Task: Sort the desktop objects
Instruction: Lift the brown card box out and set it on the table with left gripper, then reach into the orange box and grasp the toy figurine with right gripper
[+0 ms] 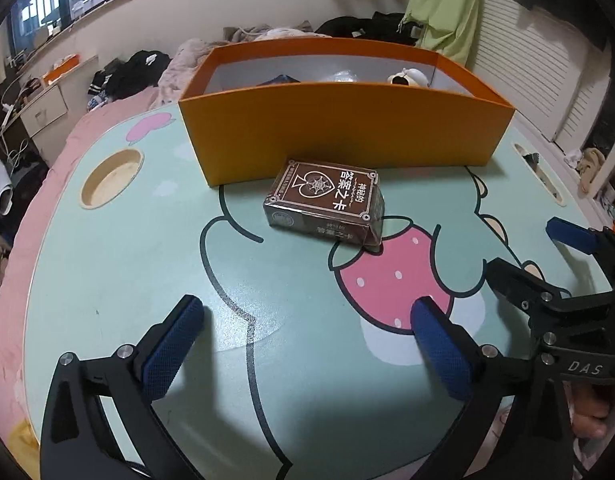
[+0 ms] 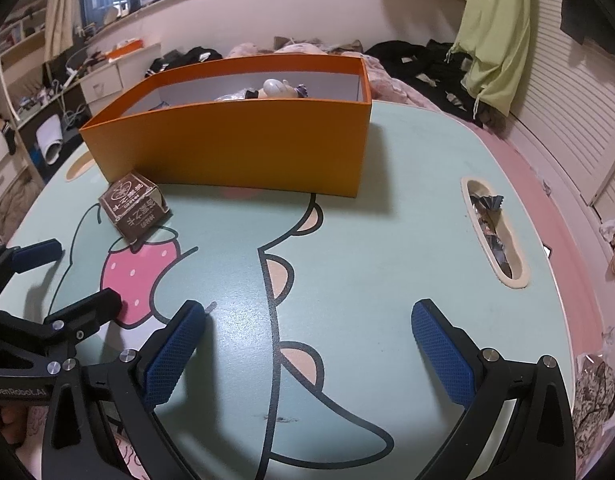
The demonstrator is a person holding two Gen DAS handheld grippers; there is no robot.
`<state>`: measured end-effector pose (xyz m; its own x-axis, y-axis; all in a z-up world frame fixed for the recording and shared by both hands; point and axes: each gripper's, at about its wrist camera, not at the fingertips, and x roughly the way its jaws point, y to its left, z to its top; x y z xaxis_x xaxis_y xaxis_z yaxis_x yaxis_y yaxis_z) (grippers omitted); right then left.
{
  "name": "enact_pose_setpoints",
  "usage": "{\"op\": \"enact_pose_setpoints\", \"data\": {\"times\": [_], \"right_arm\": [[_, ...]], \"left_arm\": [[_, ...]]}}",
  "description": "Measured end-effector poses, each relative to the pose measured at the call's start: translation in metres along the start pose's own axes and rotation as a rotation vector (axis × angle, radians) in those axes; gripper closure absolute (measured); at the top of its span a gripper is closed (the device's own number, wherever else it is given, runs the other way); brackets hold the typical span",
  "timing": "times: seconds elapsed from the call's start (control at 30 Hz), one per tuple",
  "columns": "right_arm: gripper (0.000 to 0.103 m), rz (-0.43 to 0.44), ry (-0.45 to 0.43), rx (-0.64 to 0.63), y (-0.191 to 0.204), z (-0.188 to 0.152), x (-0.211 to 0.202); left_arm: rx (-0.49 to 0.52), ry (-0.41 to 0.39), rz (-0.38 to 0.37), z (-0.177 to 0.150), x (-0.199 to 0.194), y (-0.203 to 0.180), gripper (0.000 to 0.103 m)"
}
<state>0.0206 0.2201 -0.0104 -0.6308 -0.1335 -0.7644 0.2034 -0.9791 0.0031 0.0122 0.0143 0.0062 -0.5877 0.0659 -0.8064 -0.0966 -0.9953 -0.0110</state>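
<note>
Brown card box [image 1: 326,207] lies mid-frame, dead ahead of the left gripper [image 1: 307,344]; both grippers' fingers spread, empty.

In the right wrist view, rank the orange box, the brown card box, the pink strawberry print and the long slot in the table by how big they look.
1. orange box, clearly largest.
2. pink strawberry print.
3. Long slot and brown card box look alike in area, so I will not rank them; fisheye stretch toward the edges adds doubt.
</note>
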Motion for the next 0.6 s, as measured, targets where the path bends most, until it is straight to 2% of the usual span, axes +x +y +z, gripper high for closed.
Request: {"op": "enact_pose_setpoints", "data": {"times": [0.27, 0.33, 0.43, 0.47, 0.5, 0.6], "right_arm": [[0.0, 0.018, -0.007, 0.012, -0.001, -0.001, -0.001], [0.005, 0.064, -0.02, 0.037, -0.008, 0.005, -0.004], [0.022, 0.089, -0.057, 0.05, -0.011, 0.024, -0.015], [0.032, 0.104, -0.061, 0.047, -0.011, 0.034, -0.018], [0.037, 0.137, -0.06, 0.046, -0.009, 0.047, -0.021], [0.04, 0.26, -0.03, 0.094, -0.01, 0.096, -0.02]], "left_arm": [[0.001, 0.001, -0.001, 0.0, 0.001, 0.001, 0.0], [0.0, 0.001, -0.003, -0.001, 0.002, 0.001, 0.0], [0.001, -0.001, 0.0, -0.003, -0.001, -0.002, 0.0], [0.001, -0.002, 0.0, -0.003, -0.001, -0.001, 0.0], [0.002, -0.004, 0.0, -0.004, -0.001, -0.002, 0.0], [0.009, -0.007, 0.001, -0.001, -0.006, -0.001, 0.0]]}}
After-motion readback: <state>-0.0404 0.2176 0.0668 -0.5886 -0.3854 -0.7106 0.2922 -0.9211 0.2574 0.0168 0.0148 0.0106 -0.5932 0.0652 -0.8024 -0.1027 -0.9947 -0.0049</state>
